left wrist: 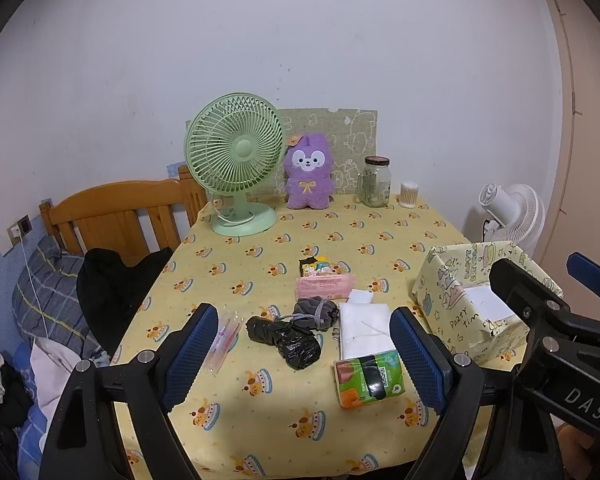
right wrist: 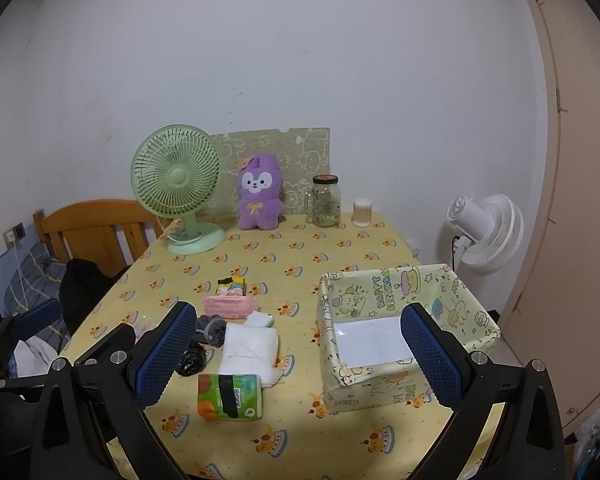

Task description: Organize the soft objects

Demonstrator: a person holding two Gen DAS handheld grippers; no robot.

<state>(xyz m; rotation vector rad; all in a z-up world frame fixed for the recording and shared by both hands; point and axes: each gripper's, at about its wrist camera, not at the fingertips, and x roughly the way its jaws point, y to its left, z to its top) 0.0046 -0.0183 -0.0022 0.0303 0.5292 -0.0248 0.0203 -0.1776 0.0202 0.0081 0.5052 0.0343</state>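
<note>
Soft items lie mid-table: a green tissue pack (left wrist: 369, 377) (right wrist: 229, 396), white folded tissues (left wrist: 365, 330) (right wrist: 250, 347), black rolled bags (left wrist: 284, 340), a grey scrunchie (left wrist: 315, 312) (right wrist: 212, 328), a pink pack (left wrist: 325, 286) (right wrist: 230, 305) and a small snack packet (left wrist: 314, 266). A paper-wrapped open box (right wrist: 404, 336) (left wrist: 480, 300) stands at the right, empty but for a white liner. My left gripper (left wrist: 304, 356) is open above the near items. My right gripper (right wrist: 300, 360) is open between the tissues and the box.
A green desk fan (left wrist: 236, 160), purple plush (left wrist: 309, 170), glass jar (left wrist: 375, 181) and cotton swab tub (left wrist: 409, 195) stand along the back of the table. A wooden bed with clothes (left wrist: 100, 220) is at the left. A white floor fan (right wrist: 488, 232) is at the right.
</note>
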